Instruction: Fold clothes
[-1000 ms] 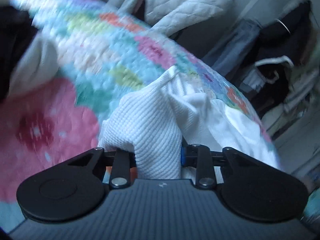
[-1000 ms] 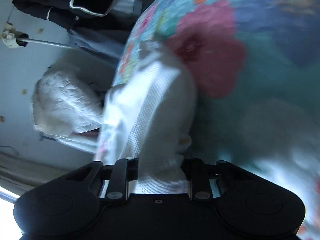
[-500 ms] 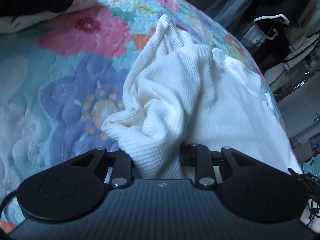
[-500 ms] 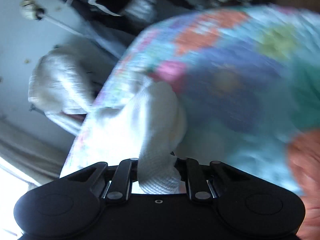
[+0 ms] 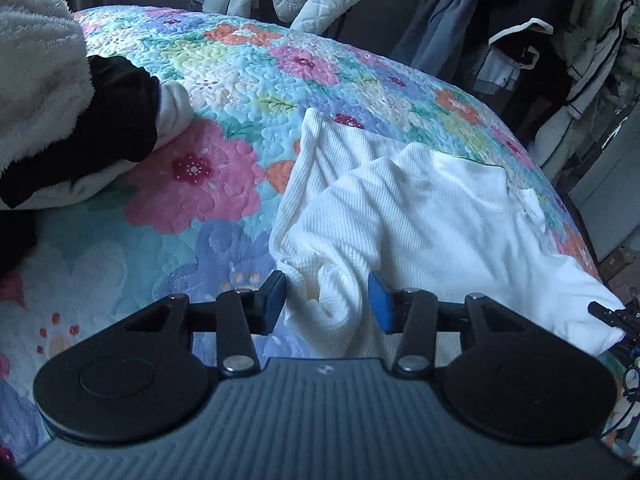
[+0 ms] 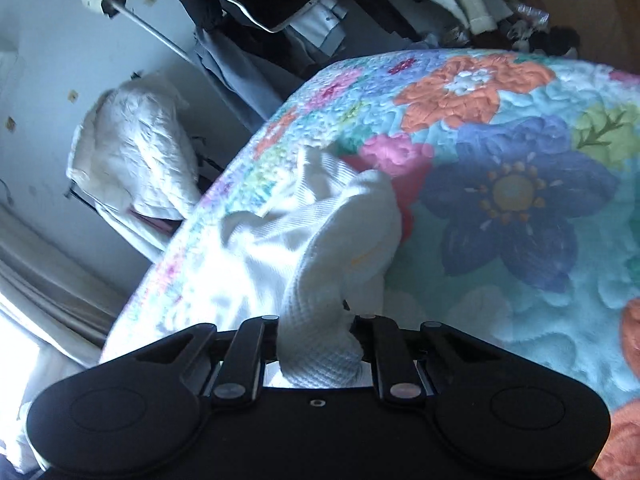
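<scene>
The white ribbed garment [image 5: 420,216] lies rumpled on the floral quilt [image 5: 224,92] of the bed, filling the centre and right of the left wrist view, one edge running up toward the middle of the frame and its right end sagging over the bed's edge at the lower right. The left tongs [image 5: 326,300] sit at the bottom centre, their jaws opening: the blue pads [image 5: 275,294] stand apart with a bunched fold of the garment between them, and the cloth looks loose in the gap rather than pinched. In the upper left, a fluffy white and black pile [image 5: 60,112] rests on the quilt, well apart from the garment. Clothes hang on a rack [image 5: 520,32] along the top right.

In the right wrist view the right tongs [image 6: 316,336] at the bottom centre are clamped on a thick twist of the same garment [image 6: 320,240], which rises from the jaws toward the frame's middle and spreads left along the bed's edge. A white quilted item [image 6: 132,160] hangs at the left.
</scene>
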`<action>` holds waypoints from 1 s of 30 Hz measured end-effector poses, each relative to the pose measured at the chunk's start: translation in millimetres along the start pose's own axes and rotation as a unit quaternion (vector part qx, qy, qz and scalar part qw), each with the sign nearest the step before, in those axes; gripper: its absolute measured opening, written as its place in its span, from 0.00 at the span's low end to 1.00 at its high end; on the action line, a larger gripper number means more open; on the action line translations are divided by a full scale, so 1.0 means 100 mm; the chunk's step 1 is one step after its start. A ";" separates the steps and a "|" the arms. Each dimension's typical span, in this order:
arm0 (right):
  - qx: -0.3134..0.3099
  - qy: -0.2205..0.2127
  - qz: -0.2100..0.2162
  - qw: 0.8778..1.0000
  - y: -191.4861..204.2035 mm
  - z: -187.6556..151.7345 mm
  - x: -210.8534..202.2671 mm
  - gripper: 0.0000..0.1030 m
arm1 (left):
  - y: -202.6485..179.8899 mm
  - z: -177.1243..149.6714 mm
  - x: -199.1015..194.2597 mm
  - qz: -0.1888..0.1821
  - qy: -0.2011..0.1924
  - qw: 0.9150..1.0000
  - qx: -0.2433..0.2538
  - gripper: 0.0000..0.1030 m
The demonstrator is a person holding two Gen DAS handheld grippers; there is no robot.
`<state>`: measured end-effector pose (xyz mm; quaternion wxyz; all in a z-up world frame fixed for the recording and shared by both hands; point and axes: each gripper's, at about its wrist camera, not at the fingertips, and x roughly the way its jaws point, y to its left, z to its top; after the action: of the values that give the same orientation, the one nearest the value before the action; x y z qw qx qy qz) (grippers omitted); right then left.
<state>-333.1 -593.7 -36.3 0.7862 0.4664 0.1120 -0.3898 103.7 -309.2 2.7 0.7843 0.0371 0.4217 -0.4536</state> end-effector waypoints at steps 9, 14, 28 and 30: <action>-0.235 0.027 0.080 0.968 1.74 -0.22 0.34 0.18 | 0.16 -0.12 0.22 -0.037 0.039 0.999 -0.008 0.52; -0.406 0.144 0.137 0.892 2.76 -1.27 0.94 0.18 | 0.36 -0.24 0.38 -0.049 0.062 0.996 -0.047 0.52; -0.371 0.165 0.227 0.885 2.90 -1.38 0.85 0.18 | 0.52 -0.25 0.46 -0.070 0.065 0.993 -0.075 0.52; -0.375 0.180 0.231 0.880 2.93 -1.48 0.90 0.18 | 0.43 -0.25 0.46 -0.061 0.063 0.995 -0.046 0.52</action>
<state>-34.9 -441.3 23.9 0.9362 0.2114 0.2784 -0.0359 130.7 -303.8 -59.0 0.7281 0.0034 0.4918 -0.4775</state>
